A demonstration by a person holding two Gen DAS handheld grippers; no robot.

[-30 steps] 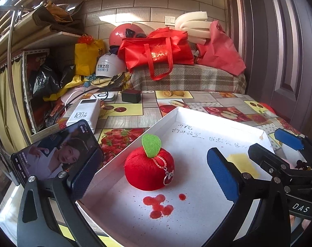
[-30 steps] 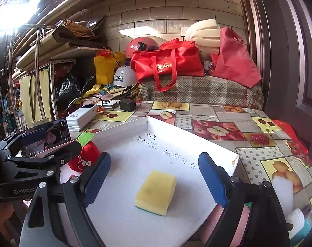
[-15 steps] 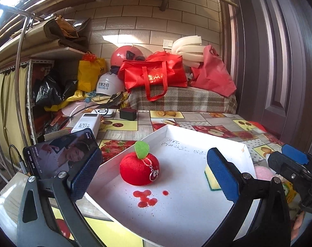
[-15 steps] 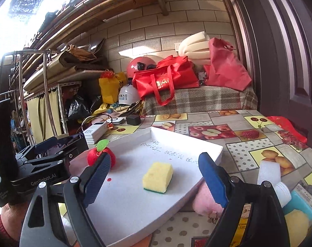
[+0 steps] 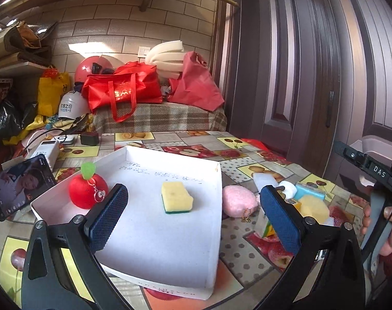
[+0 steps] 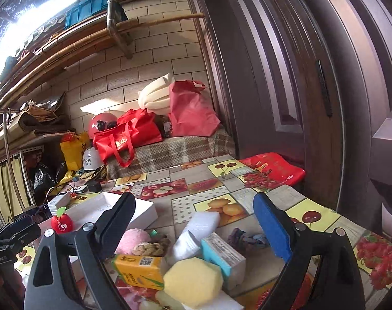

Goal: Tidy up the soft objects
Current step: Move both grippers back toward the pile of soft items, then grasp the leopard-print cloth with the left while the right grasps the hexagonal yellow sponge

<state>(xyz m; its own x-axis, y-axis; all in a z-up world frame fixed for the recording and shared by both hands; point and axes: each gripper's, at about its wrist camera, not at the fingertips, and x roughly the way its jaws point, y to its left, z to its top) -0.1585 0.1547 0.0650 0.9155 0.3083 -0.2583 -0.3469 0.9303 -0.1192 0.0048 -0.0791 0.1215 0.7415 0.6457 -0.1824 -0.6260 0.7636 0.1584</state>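
Tray (image 5: 216, 196): white, shallow, on the patterned surface (image 5: 237, 242); it already holds a red plush apple (image 5: 86, 191) at its left side and a yellow sponge (image 5: 176, 197) near the middle.
Done: by my reading, two soft things are sorted.
Left: a pile lies just right of the tray: pink plush (image 6: 134, 240), yellow foam block (image 6: 193, 281), white foam piece (image 6: 196, 230), knotted rope (image 6: 150, 249), and among them a juice carton (image 6: 137, 267) and a blue-and-white box (image 6: 223, 257), which look stiff rather than soft.
Right gripper (image 6: 196, 222): over the pile, fingers (image 6: 271, 228) spread wide, having just been opening further; nothing between them.
Left gripper (image 5: 193, 215): over the tray, fingers wide apart, empty.
Hard to make out: the pile overlaps itself, so its count is uncertain; the handwriting in the tray is unreadable; the right gripper's handle is cut off at the edge of the left view.
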